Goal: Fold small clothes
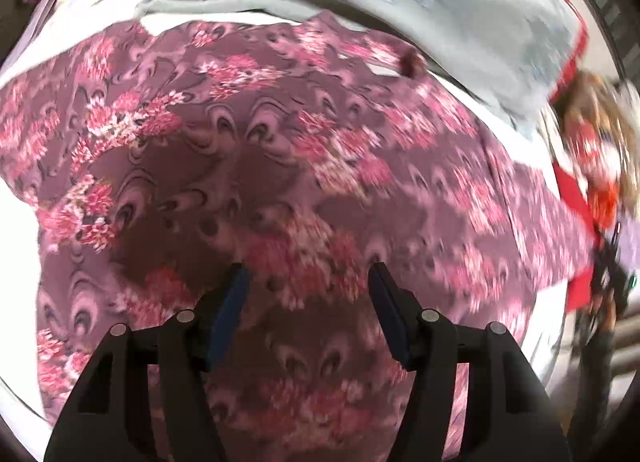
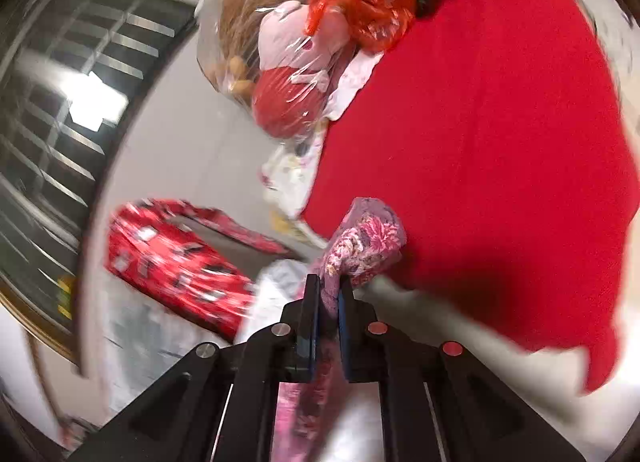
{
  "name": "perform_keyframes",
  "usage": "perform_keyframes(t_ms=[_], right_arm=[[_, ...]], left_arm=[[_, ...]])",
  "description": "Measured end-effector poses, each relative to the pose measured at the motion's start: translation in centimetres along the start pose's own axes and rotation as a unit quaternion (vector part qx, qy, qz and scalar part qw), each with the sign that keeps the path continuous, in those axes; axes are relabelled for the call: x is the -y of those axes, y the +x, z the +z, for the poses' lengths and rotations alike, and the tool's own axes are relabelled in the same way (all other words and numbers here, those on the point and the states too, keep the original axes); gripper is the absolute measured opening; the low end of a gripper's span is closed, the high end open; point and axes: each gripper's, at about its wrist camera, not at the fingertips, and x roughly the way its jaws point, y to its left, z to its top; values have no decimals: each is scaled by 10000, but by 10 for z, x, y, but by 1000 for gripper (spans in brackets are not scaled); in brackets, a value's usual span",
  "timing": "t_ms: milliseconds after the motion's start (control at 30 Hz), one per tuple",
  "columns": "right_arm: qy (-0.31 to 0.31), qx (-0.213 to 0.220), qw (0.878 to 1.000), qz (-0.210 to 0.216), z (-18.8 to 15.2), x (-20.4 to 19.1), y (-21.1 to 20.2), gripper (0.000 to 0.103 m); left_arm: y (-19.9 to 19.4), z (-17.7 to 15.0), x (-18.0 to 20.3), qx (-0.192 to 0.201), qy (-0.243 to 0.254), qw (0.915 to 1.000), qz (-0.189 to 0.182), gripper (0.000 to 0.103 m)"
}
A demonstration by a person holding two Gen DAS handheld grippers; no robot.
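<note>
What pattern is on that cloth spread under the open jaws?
Mauve garment with pink flower clusters and swirls, clearest in the left wrist view.

Around the left gripper (image 1: pixel 310 274), jaws wide apart, only flat floral cloth (image 1: pixel 256 166) spreads: free passage toward 12 o'clock until the grey garment (image 1: pixel 460 6). The right gripper (image 2: pixel 329 286) has open red cloth (image 2: pixel 480 134) at 1 o'clock; a bagged toy (image 2: pixel 280 62) blocks 11, a red box (image 2: pixel 168 254) blocks 9.
</note>
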Motion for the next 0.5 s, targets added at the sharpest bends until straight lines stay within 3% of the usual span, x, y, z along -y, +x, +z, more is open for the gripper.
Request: perform_keyframes(t_ms=[67, 167, 333, 500], right_arm=[[-151, -137, 9992, -346, 0, -2, -1, 8], [-506, -30, 9979, -400, -10, -21, -14, 8], [-1496, -390, 9879, 120, -44, -93, -17, 8], [-2183, -1062, 9680, 641, -113, -162, -7, 8]], left_arm=[[1, 3, -2, 134, -120, 9998, -3, 64], [-2, 3, 1, 245, -98, 9996, -87, 66], [-7, 6, -1, 404, -42, 9984, -384, 66], [-16, 9, -5, 772, 54, 9962, -399, 66]])
